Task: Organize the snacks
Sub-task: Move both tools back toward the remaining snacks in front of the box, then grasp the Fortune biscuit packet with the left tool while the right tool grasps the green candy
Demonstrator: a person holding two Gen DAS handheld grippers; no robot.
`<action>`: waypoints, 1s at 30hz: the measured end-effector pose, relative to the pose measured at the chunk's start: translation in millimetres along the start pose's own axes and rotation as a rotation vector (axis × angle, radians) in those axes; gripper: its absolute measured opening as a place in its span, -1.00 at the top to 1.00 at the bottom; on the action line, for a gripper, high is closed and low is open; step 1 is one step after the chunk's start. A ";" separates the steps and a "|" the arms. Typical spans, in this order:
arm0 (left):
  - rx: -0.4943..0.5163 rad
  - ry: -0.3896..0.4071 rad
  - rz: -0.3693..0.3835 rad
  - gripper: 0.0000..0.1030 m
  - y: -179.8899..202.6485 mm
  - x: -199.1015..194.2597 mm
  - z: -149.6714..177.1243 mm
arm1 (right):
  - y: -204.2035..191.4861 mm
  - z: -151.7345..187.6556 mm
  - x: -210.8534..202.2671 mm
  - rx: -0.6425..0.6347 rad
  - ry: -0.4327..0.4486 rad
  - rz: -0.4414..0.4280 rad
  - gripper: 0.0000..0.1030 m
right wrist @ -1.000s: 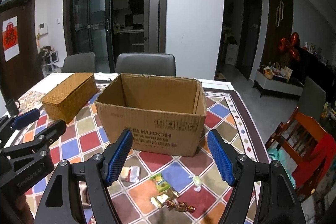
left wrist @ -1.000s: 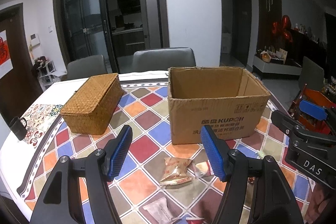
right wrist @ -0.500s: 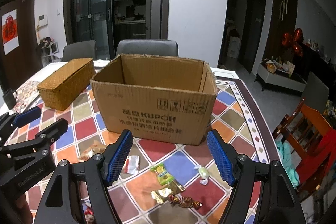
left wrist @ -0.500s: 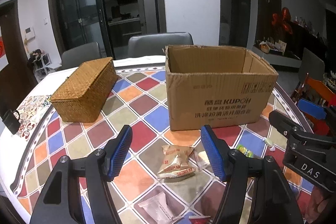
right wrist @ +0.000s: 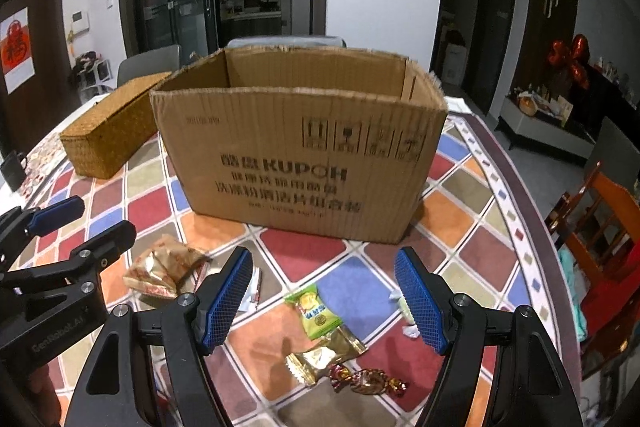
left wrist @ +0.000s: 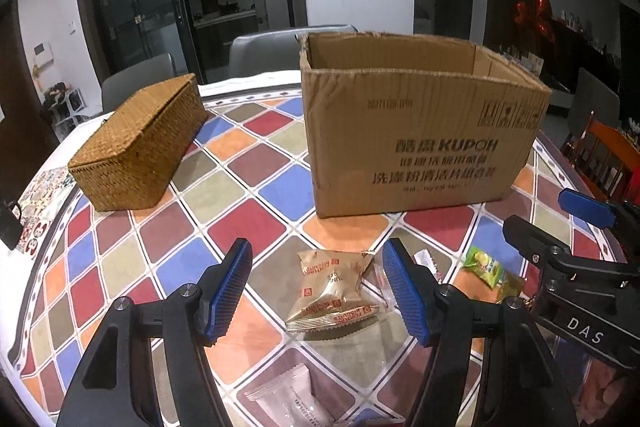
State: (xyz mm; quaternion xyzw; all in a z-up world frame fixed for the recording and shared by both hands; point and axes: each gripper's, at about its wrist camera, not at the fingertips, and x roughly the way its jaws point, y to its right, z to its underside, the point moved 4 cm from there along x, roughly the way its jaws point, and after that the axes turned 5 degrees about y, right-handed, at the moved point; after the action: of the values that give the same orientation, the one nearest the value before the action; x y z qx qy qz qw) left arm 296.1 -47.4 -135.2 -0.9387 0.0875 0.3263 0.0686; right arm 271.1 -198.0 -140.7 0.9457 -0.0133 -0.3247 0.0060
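An open cardboard box point(left wrist: 420, 143) point(right wrist: 304, 155) stands on the checkered table. In front of it lie loose snacks. My left gripper point(left wrist: 318, 291) hangs open above a gold snack packet point(left wrist: 332, 291) point(right wrist: 160, 267), nothing between its blue pads. A pale pink packet point(left wrist: 292, 403) lies nearer me. My right gripper point(right wrist: 324, 297) is open too, above a green candy packet point(right wrist: 314, 311) point(left wrist: 484, 267), a gold wrapper point(right wrist: 324, 353) and a dark foil candy point(right wrist: 368, 381). A small white wrapper point(right wrist: 252, 291) lies by its left pad.
A closed woven basket point(left wrist: 140, 143) point(right wrist: 108, 127) sits left of the box. A black object point(left wrist: 8, 223) rests at the table's left edge. Grey chairs point(left wrist: 280, 47) stand behind the table, an orange wooden chair point(right wrist: 600, 227) at the right.
Both grippers have sunk toward the table and tilted down. The box and snacks now look larger and closer. Neither gripper's opening has changed.
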 end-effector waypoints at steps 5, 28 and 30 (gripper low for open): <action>0.001 -0.022 0.005 -0.30 1.5 10.7 6.5 | -1.4 6.2 10.1 -0.003 -0.018 -0.009 -0.45; 0.013 -0.119 0.031 -0.30 5.5 48.4 28.6 | -0.4 31.5 44.2 -0.002 -0.115 -0.017 -0.36; 0.015 -0.124 0.031 -0.30 5.5 50.4 29.6 | -0.7 34.7 48.5 -0.002 -0.131 -0.022 -0.30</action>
State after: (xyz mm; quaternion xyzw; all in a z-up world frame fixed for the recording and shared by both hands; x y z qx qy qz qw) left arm 316.1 -53.2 -190.1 -0.9146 0.1001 0.3845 0.0757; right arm 288.1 -198.8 -197.8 0.9226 -0.0029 -0.3858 0.0023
